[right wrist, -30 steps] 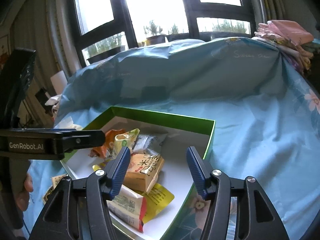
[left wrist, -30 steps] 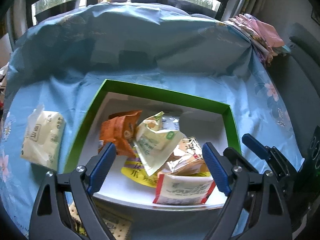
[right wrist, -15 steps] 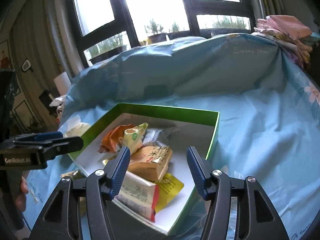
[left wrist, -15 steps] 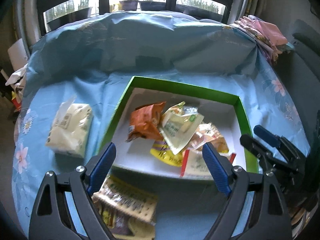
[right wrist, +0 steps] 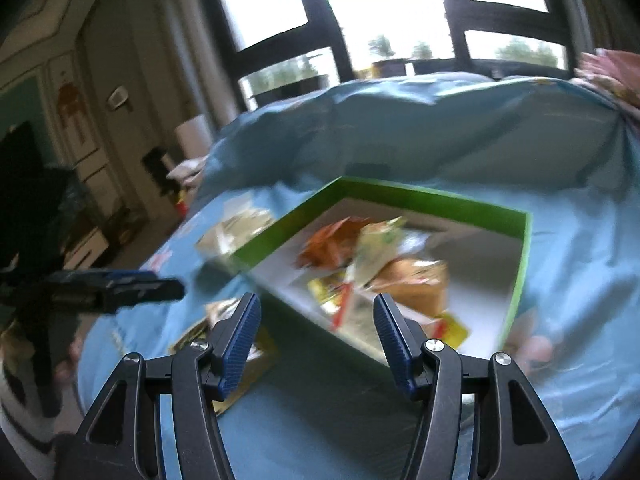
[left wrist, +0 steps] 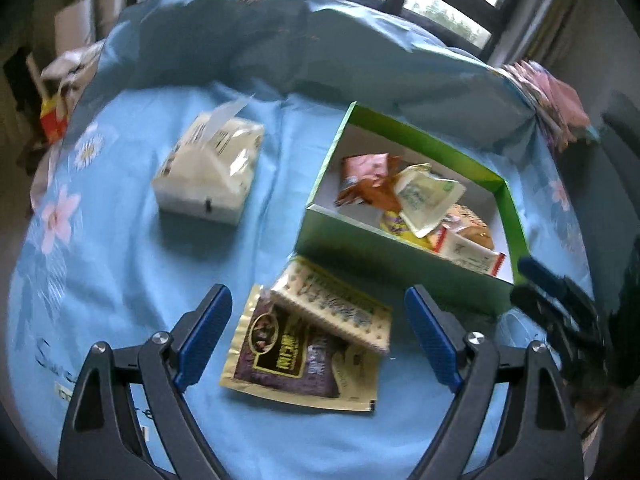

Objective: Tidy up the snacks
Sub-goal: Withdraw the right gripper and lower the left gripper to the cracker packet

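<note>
Between the blue pads of the left claw (left wrist: 318, 338), spread wide and holding nothing, lie two flat snack packets on the pale blue flowered cloth (left wrist: 120, 264) that covers the surface. The nearer is a gold-edged foil pouch with a dark purple panel (left wrist: 304, 360), lying flat; a cream cracker packet printed with small dots (left wrist: 336, 308) overlaps its upper right corner and runs with its long axis slanting from upper left to lower right, one end almost at the near wall of the green cardboard box with a white inside (left wrist: 400, 256). Both packets sit just ahead of this claw and below it, so the left hand looks much the nearer and better aimed for the pick. The right claw (right wrist: 316, 342) is half open and empty, hovering over the box's near corner, with the pouch only at its left edge. Inside the box lies a loose heap of orange, cream and yellow wrappers (left wrist: 408, 200). Further left, well apart from the box, rests a white soft pack of tissues (left wrist: 208, 172).
</note>
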A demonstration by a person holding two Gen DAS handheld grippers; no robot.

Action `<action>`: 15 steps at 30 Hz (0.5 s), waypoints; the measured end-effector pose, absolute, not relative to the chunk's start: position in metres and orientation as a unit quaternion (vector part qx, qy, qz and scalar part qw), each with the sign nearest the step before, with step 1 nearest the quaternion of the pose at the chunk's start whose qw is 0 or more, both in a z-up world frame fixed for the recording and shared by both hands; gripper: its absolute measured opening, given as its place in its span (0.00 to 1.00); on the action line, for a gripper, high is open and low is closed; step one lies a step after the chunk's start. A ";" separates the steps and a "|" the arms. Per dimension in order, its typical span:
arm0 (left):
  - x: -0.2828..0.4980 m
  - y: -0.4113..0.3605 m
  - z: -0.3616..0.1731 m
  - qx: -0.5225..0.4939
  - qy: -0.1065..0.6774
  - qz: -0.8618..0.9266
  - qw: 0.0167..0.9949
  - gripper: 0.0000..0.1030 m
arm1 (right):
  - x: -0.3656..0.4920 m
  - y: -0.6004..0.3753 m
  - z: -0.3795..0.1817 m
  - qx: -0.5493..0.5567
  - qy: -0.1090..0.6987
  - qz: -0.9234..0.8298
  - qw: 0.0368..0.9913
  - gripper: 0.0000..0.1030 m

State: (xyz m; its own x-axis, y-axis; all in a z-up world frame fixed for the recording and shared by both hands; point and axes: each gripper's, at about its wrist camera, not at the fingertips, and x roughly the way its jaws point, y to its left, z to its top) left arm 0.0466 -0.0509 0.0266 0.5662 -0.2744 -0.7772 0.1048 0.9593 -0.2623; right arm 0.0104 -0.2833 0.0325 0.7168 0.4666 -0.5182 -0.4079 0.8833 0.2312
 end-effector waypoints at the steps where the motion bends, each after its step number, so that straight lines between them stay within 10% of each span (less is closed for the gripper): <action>1: 0.047 -0.048 0.023 -0.100 0.454 -0.109 0.879 0.86 | 0.009 -0.277 0.030 0.045 0.297 0.242 0.923 0.58; 15: 0.081 -0.032 -0.013 -0.143 0.467 -0.157 0.858 0.83 | 0.012 -0.205 -0.021 0.006 0.390 0.283 0.876 0.58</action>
State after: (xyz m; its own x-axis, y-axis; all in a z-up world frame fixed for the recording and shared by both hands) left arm 0.0807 -0.0322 -0.0135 0.5146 -0.4032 -0.7567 0.1358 0.9097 -0.3923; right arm 0.0123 -0.2049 -0.0212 0.5361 0.4997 -0.6804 -0.4908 0.8403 0.2304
